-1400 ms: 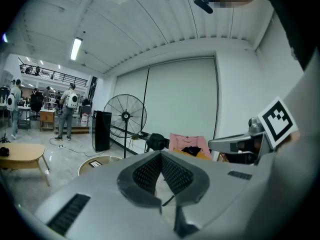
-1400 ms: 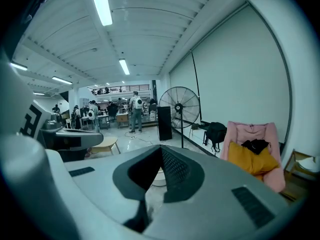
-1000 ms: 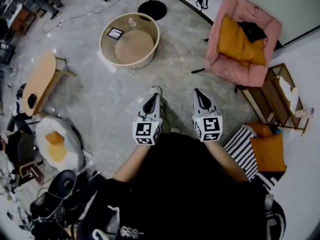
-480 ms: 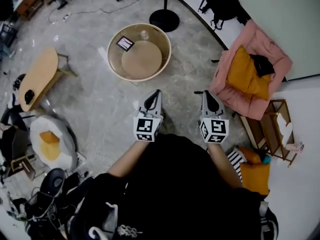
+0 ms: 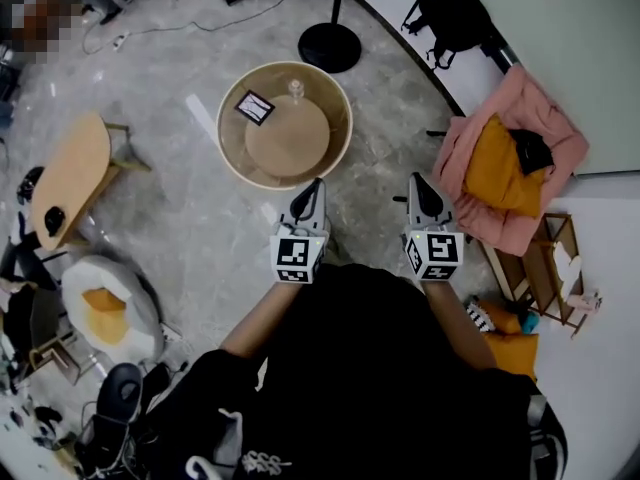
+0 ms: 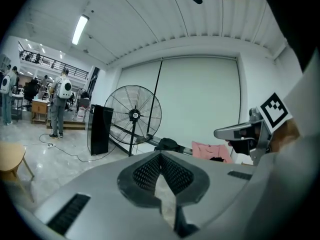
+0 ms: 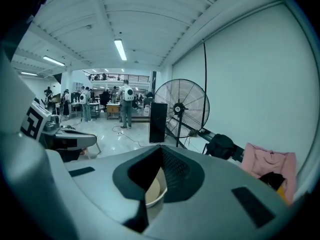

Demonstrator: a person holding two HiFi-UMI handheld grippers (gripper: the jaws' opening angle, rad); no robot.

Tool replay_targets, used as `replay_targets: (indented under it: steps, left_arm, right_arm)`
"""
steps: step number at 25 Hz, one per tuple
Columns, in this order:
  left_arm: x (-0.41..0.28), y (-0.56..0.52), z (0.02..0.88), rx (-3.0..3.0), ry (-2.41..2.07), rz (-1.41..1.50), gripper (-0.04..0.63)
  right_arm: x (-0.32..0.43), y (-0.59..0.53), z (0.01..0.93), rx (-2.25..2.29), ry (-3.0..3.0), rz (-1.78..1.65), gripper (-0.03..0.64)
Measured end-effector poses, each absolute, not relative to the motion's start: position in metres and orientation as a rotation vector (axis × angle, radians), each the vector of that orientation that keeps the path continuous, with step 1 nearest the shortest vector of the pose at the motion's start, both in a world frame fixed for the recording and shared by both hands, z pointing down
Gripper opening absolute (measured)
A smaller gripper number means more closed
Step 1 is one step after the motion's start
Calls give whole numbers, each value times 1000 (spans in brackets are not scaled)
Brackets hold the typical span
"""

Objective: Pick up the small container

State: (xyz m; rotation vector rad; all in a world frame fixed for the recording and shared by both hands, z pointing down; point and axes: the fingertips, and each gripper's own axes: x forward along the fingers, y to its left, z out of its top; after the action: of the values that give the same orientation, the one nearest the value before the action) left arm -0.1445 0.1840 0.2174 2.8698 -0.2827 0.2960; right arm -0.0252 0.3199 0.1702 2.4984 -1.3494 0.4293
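Currently, from left: oval wooden side table (image 5: 70,173) far left. Round table (image 5: 238,150) ahead, carrying marker card (image 5: 254,107) and small clear container (image 5: 296,91) near its far edge, untouched. Left gripper (image 5: 316,184) just short of table rim, jaws closed together, empty. Right gripper (image 5: 414,179) alongside, likewise closed on nothing. Pink armchair (image 5: 470,153) at right.

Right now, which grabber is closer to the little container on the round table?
Left. The left gripper sits at the round table's near rim, the small container straight across the top. The right gripper is farther off to the right.
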Motion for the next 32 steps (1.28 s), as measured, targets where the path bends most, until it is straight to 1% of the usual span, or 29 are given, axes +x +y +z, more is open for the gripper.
replay_targets:
  steps: [6,10,17,21,25,32]
  left_arm:
    - [-121,136,225,2927,-273,277,20]
    - [-111,132,224,2891,-261,235,20]
    - [-110,116,238,2859,-378,244,20]
    - [-97,91,266,2827,-539,270,20]
    - [-78,79,263,2808,-691,286,20]
    - [-24,36,272,2721,-976,343,20]
  right_arm:
    - [-7,285,176,2482,-1349,449,21]
    - [5,284,182,2447,-1315,484,21]
    - [31,254,186,2443,-1395,503,21]
    - [60,210,210,2354,-1539,495,21]
    - [87,175,212,2252,-1716,475,21]
    - [169,100,221,2002,-1958,439,21]
